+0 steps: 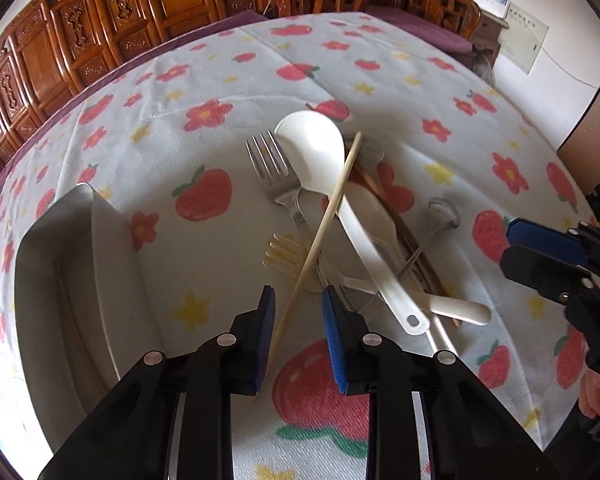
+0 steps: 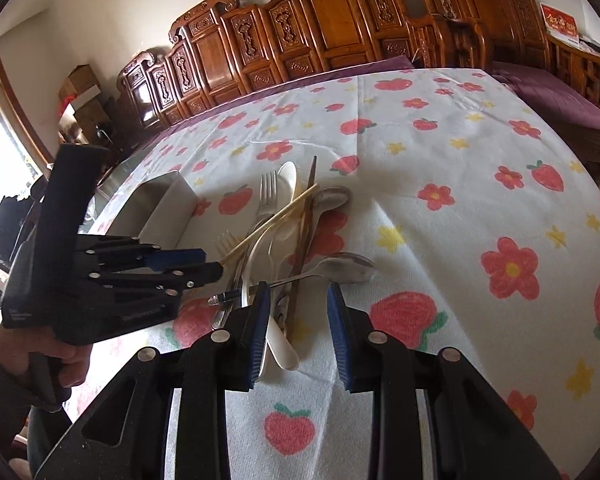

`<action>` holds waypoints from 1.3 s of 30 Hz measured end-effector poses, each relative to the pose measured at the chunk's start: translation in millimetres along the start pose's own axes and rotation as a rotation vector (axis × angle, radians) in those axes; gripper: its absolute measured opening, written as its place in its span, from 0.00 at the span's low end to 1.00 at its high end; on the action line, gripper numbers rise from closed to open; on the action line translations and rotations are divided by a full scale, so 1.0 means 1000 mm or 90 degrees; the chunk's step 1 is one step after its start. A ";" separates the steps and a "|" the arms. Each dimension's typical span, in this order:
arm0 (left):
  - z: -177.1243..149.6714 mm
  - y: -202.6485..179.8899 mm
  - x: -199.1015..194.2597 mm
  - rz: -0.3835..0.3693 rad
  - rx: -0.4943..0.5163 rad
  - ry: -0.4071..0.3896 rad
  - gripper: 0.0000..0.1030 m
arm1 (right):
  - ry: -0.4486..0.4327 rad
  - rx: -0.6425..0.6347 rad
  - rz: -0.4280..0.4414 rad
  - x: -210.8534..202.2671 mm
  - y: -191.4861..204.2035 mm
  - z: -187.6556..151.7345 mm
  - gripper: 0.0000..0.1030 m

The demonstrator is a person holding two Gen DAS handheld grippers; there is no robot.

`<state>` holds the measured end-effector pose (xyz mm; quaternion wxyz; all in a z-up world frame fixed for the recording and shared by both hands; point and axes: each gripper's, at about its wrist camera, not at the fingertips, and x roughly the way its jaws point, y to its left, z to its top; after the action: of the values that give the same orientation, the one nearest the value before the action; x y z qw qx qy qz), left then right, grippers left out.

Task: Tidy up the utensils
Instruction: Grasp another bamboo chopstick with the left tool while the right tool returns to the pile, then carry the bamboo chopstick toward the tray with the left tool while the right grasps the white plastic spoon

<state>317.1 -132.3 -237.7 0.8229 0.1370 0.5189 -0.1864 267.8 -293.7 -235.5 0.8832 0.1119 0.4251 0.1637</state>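
A heap of utensils lies on the flowered tablecloth (image 1: 220, 120): a white ladle (image 1: 312, 152), a metal fork (image 1: 274, 172), a yellow plastic fork (image 1: 284, 256), dark chopsticks (image 1: 376, 188) and a small metal spoon (image 1: 444, 208). A pale chopstick (image 1: 332, 208) slants across the heap. Its near part runs between the pads of my left gripper (image 1: 299, 290), with a gap on each side. My right gripper (image 2: 299, 286) stands open low over the heap's near end, straddling a dark chopstick (image 2: 306, 232) and the handle of a metal spoon (image 2: 348, 268).
A steel tray (image 1: 60, 260) with raised walls stands left of the heap, also seen in the right wrist view (image 2: 156, 204). A person's hand (image 2: 68, 360) holds the left gripper. Carved wooden screens (image 2: 320, 20) and a purple-cushioned bench (image 2: 560, 96) line the table's far side.
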 end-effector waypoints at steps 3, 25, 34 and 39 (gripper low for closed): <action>0.000 0.000 0.005 0.003 -0.001 0.005 0.21 | -0.002 0.000 0.002 0.000 0.001 0.001 0.31; -0.042 0.002 -0.054 -0.040 -0.040 -0.093 0.04 | 0.006 -0.017 0.003 0.006 0.014 0.003 0.31; -0.056 0.013 -0.080 -0.077 -0.057 -0.151 0.04 | 0.009 -0.013 0.015 0.008 0.025 0.007 0.31; -0.062 0.023 -0.094 -0.100 -0.061 -0.183 0.04 | 0.015 -0.015 0.015 0.014 0.037 0.020 0.31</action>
<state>240.5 -70.0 -178.0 0.8771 0.0285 0.4135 -0.2426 284.3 -255.1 -220.7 0.8776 0.1046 0.4318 0.1801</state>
